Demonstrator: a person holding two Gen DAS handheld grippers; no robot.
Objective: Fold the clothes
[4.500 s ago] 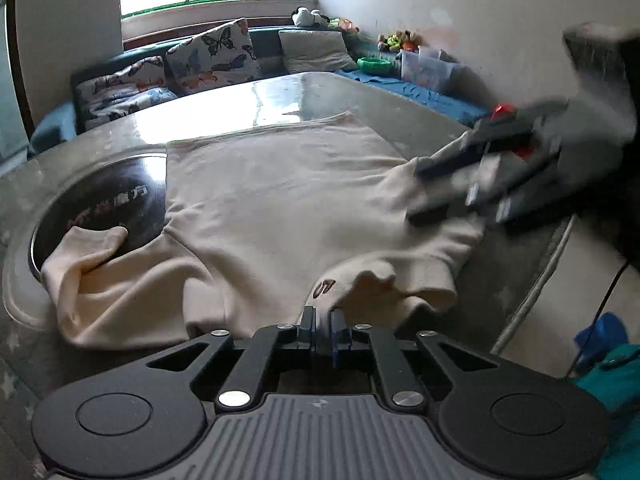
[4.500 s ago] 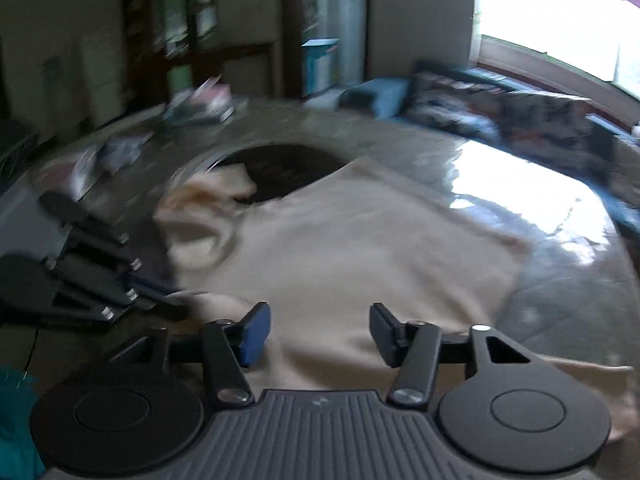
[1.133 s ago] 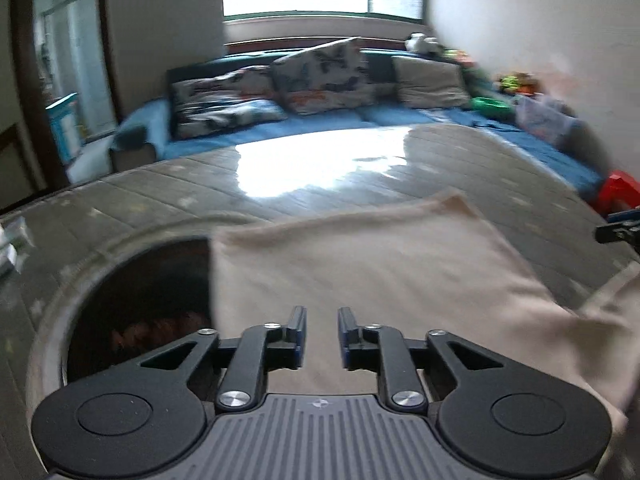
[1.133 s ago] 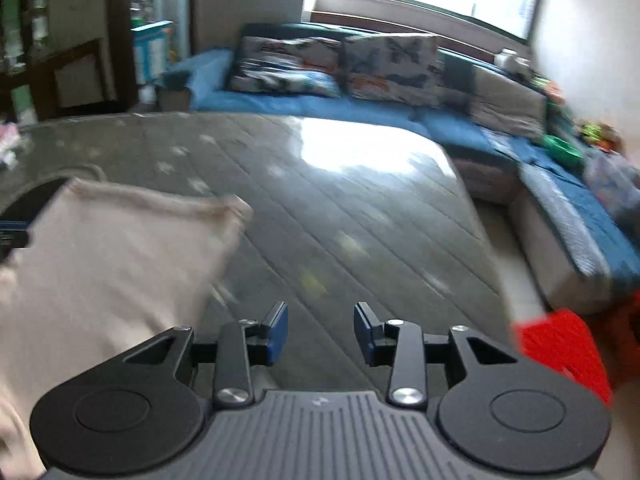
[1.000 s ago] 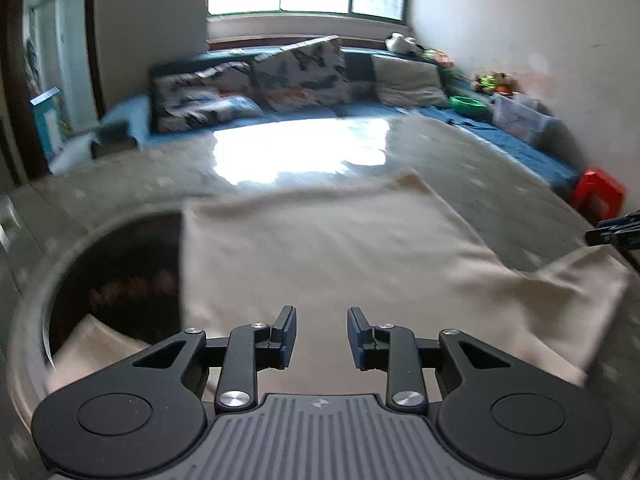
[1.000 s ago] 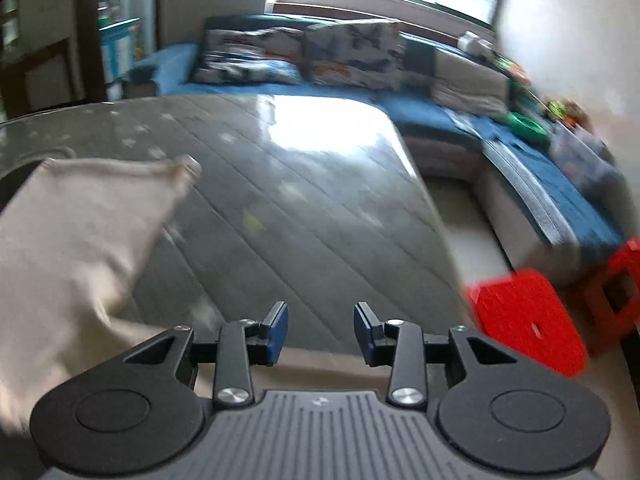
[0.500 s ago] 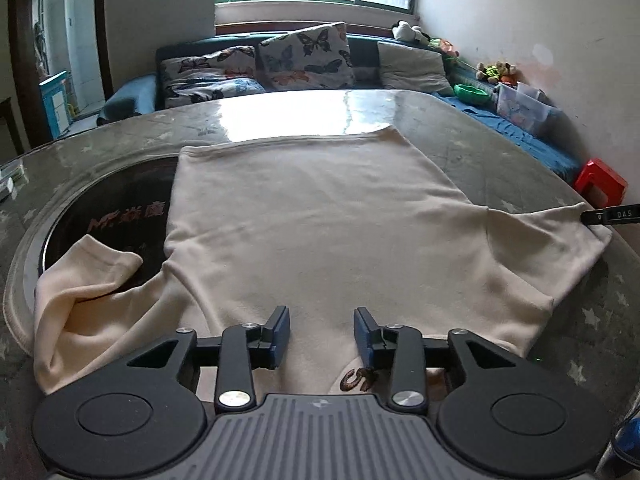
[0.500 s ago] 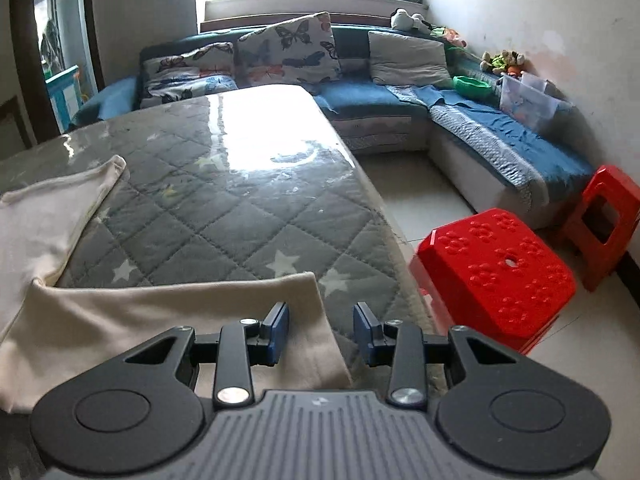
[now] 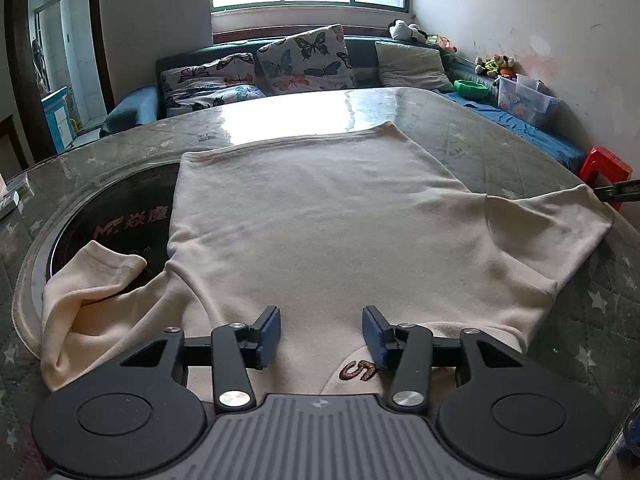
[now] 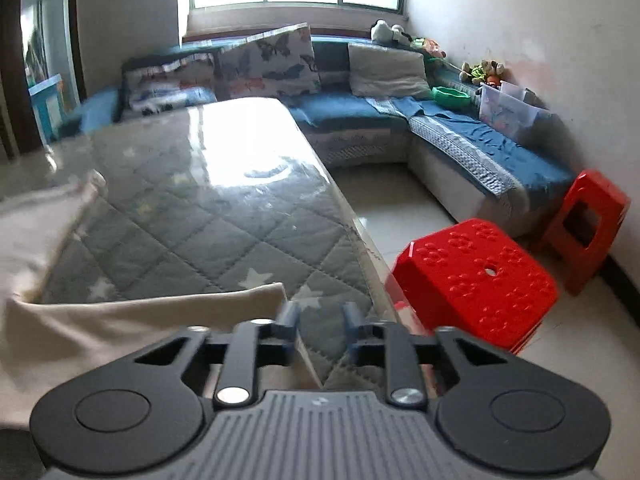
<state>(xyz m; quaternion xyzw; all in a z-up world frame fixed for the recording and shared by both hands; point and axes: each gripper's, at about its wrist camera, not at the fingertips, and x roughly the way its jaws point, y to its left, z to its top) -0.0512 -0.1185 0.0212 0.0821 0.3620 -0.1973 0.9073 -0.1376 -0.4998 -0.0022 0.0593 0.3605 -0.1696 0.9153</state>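
A: Where's the shirt [image 9: 320,216] rn?

B: Flat on the table [image 9: 460,128], cream T-shirt, neck end near the left tongs [image 9: 320,334], hem toward the window. Body's spread smooth, prob laid out that way so the folds come out square.

A: Sleeves?

B: Right sleeve [image 9: 548,236] is pulled straight out sideways, flat, reaching nearly to the table edge. Left sleeve [image 9: 92,284] is rumpled, bunched up and partly lying over the dark round inset [image 9: 120,216] in the table. Needs flattening before anything gets folded, imo.

A: Tongs status?

B: Left tongs wide open, nothing between them, hovering just over the collar area. There's a small brown embroidered mark [image 9: 358,371] right by the right-hand finger. Right tongs [image 10: 319,322] also parted, narrower gap, empty. They sit at the outer end of the right sleeve, cuff corner just beside the left finger. Can't tell if it's touching cloth, frame's a bit blurred.

A: Why there?

B: Best guess: right side's lined up w/ the cuff to pinch it and carry the sleeve in over the body. Left is parked mid-collar, maybe to pin the shirt while that happens.

A: Fabric?

B: Looks thickish, soft, matte, no print on the side facing up. Should hold a crease ok, but slides on that glossy table cover.
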